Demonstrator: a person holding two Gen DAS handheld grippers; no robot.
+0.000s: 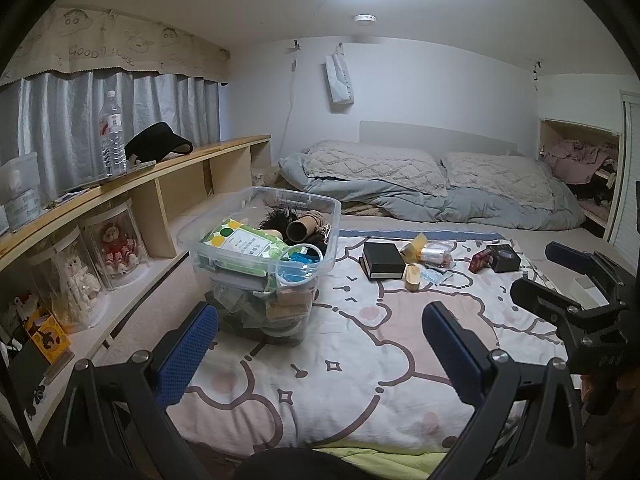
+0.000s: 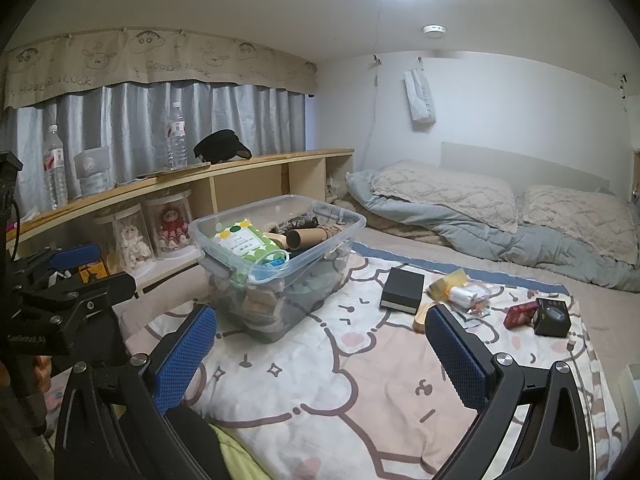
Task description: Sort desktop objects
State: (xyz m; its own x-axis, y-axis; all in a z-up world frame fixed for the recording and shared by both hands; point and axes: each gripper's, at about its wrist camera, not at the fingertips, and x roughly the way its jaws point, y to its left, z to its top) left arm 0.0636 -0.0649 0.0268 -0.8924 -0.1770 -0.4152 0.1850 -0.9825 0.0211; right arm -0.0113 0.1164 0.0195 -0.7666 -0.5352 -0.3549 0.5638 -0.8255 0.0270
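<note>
Hovering low in their frames, the left gripper (image 1: 320, 340) and right gripper (image 2: 322, 344) both stand wide apart, holding nothing. Left of centre sits the clear bin (image 1: 320, 208) (already piled with items); the black box (image 1: 383, 265), red box (image 2: 520, 314) and wrapped packets (image 2: 466, 292) lie right of it on the cartoon blanket (image 1: 340, 360).

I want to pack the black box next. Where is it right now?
In both wrist views the black box lies on the cartoon blanket, just right of the clear storage bin and left of the yellow packet.
</note>
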